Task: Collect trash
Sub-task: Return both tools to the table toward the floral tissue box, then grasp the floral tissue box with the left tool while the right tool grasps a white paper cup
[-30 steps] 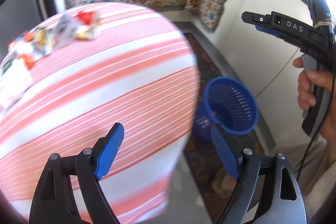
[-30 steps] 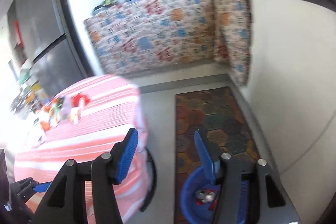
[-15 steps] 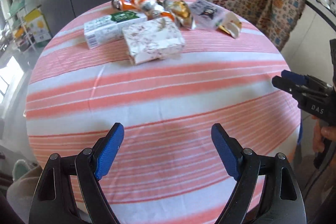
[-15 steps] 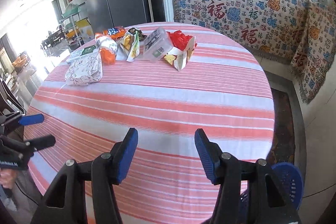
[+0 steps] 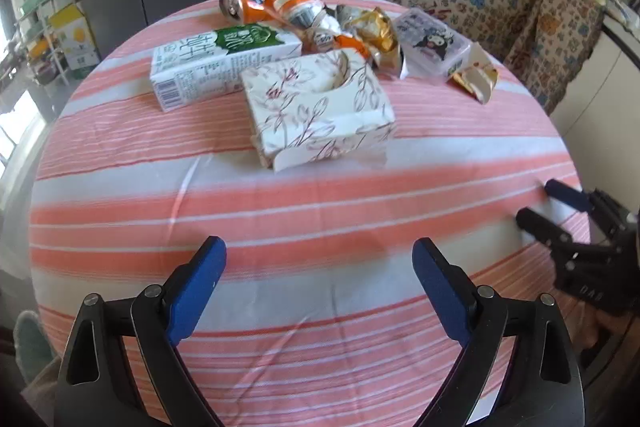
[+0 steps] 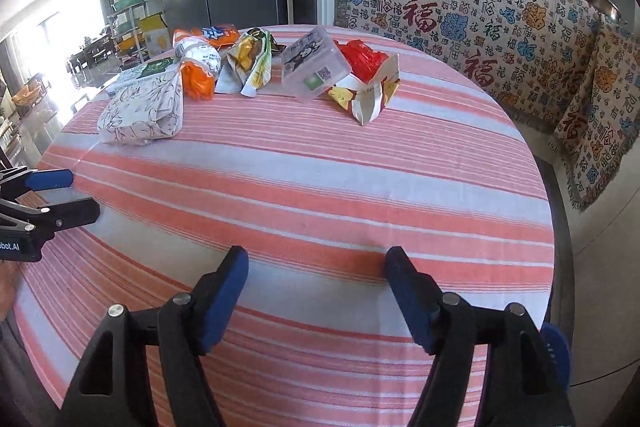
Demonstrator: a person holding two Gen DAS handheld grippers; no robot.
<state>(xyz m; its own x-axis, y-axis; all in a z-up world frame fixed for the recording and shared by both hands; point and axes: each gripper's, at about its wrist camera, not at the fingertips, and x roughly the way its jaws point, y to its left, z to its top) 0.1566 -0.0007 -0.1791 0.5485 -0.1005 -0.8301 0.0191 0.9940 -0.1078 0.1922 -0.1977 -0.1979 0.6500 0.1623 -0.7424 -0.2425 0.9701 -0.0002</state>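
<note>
Trash [image 5: 320, 39] clusters at the table's [image 5: 280, 227] far side; left tongs [image 5: 319, 263] and right tongs [image 6: 317, 267] hover level, spread wide.

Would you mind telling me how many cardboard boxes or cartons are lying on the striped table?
2: the green-and-white milk carton at far left, the floral tissue box just in front. Others may hide among the wrappers.

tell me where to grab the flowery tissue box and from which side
Probably across the short width of the floral tissue box, at its near end. It lies flat and apart from the milk carton, nearest the left gripper, whose open jaws look wide enough. Come from the near table edge; its crushed top may give.
</note>
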